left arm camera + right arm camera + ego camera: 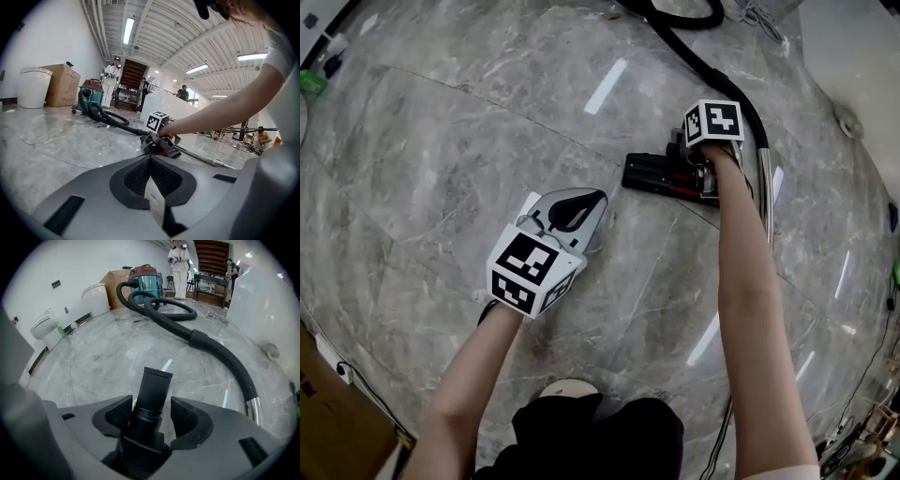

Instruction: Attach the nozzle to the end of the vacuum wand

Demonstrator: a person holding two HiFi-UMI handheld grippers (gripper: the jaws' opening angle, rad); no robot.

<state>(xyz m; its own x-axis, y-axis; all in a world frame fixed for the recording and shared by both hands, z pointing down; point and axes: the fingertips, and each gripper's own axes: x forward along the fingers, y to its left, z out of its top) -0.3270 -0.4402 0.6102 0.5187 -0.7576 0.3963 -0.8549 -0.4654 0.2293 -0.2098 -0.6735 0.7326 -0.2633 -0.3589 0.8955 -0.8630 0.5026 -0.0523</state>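
Sprawling over the marble floor (pixel 441 141), the black hose (pixel 722 80) joins the chrome wand (pixel 766 192), which lies lengthwise just beside the right forearm. The nozzle (pixel 661 175) lies on the floor left of the wand, its long body running across the head view. Its round neck (pixel 153 385), seen only in the right gripper view, points away toward the hose. The right claw (pixel 151 404) stands wide, the neck between its jaws with a gap on one side. The left claw (pixel 151 161) is closed on nothing. Only the gripper views show the teal canister (pixel 145 280).

No legible text, print on cardboard box (pixel 60 85) too small
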